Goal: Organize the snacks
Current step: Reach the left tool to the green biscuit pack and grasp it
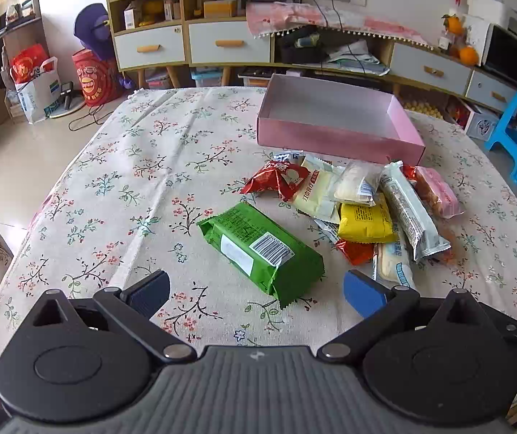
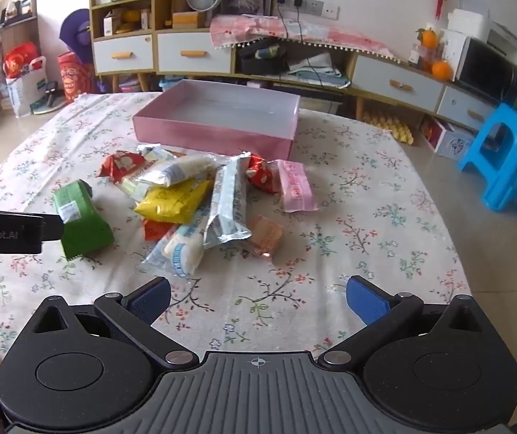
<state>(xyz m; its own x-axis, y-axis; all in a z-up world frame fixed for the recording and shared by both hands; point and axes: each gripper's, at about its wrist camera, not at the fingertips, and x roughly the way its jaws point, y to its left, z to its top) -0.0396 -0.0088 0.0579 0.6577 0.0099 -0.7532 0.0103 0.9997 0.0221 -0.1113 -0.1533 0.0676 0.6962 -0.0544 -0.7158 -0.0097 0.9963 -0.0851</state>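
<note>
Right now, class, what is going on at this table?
A person holds two grippers over a floral tablecloth, both open and holding nothing. The left gripper hangs just short of a green packet lying apart from the snack pile. The right gripper hovers before that pile. The pink box behind is empty; sorting has not begun.

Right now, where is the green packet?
The green packet lies on the tablecloth, just left of the snack pile and apart from it, nearer than the pink box. In the left view it sits ahead of the open left gripper.
</note>
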